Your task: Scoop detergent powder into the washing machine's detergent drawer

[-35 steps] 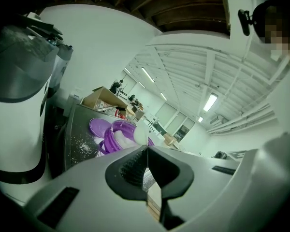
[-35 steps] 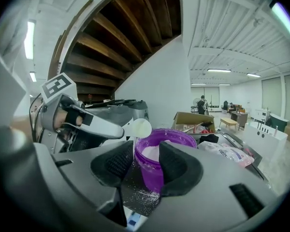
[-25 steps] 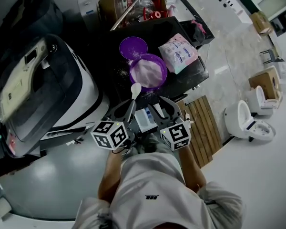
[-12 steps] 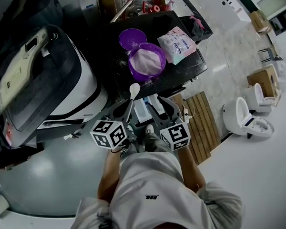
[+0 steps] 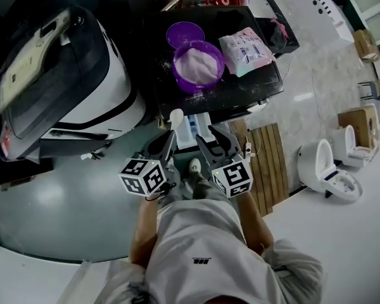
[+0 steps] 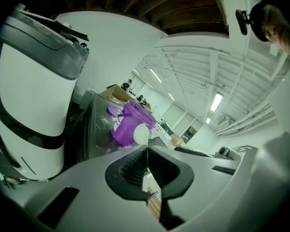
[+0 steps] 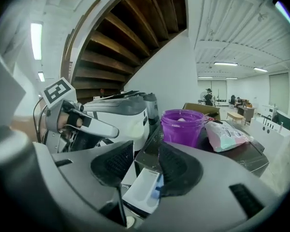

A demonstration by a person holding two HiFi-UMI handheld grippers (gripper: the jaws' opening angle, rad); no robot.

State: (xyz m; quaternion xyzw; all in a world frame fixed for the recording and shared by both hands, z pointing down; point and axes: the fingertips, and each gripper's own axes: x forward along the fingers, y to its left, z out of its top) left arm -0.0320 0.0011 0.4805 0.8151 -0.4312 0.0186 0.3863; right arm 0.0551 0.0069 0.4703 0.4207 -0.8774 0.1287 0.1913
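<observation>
The scoop (image 5: 176, 116) juts ahead of the left gripper (image 5: 167, 143), which clenches its handle. It is near the drawer (image 5: 194, 129), which lies ahead of the released right gripper (image 5: 211, 143). A tilted wrist could spill powder short of the drawer. One scoop, one drawer; beyond them one tub (image 5: 198, 65), one lid (image 5: 183, 35) and one bag (image 5: 244, 50).

before me the black counter (image 5: 244, 92) bears a purple tub (image 5: 198, 65), its lid (image 5: 184, 34), a pink pouch (image 5: 245, 50) and spilt powder (image 5: 204, 96).
</observation>
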